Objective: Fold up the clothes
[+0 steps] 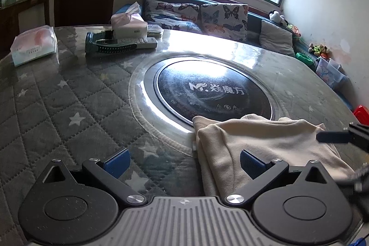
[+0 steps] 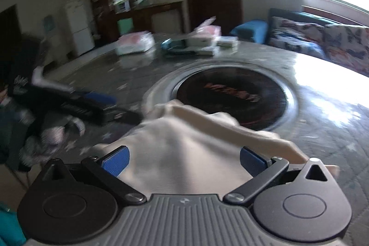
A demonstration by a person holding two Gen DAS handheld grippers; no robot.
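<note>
Cream-coloured soft cotton garment (image 1: 265, 142) is seen bunched in layers on the grey star-quilted round table (image 1: 69, 96), its far edge overlapping the black circular glass hob (image 1: 214, 89) at the centre. The left gripper (image 1: 184, 163) is held released, blue pads spread wide, with the cloth's left edge lying between them and most of it off to the right. The right gripper (image 2: 184, 161), likewise released and grasping nothing, is held directly over the cloth and judged nearer.

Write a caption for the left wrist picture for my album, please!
The open left claw hovers by a folded cream cloth on the starry round table.
</note>
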